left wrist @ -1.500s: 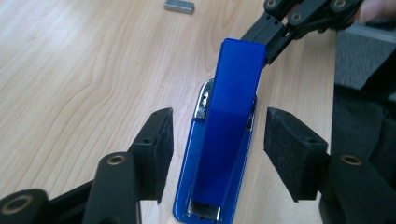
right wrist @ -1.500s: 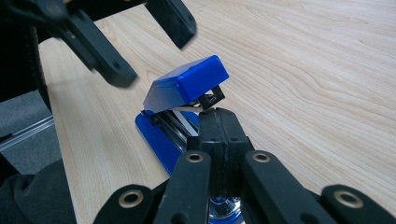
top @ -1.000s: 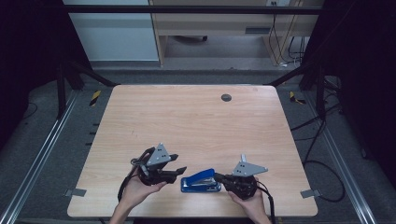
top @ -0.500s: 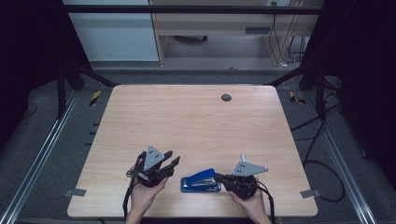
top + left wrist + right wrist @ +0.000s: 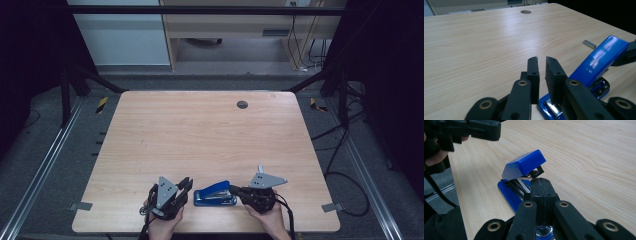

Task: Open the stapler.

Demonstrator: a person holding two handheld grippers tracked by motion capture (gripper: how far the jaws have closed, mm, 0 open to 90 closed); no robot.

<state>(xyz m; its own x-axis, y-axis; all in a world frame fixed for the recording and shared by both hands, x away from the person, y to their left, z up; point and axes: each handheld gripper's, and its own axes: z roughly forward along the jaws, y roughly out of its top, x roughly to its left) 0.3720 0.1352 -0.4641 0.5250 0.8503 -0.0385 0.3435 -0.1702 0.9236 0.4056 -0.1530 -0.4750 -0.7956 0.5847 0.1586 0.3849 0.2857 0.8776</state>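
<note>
Beside stapler [image 5: 215, 194]: left gripper [image 5: 186, 185] nearly clenched, jaws just closing, empty.
Right gripper [image 5: 541, 182]: clenched, being pressed against stapler.
Risk: stapler being tipped.

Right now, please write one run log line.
left gripper: jaws just closing, nothing between | right gripper: shut at stapler | stapler top raised

You see a bare wooden table [image 5: 200, 135] with a round grommet [image 5: 242, 104] near its far edge. A small grey metal bar [image 5: 589, 44] lies on it.
</note>
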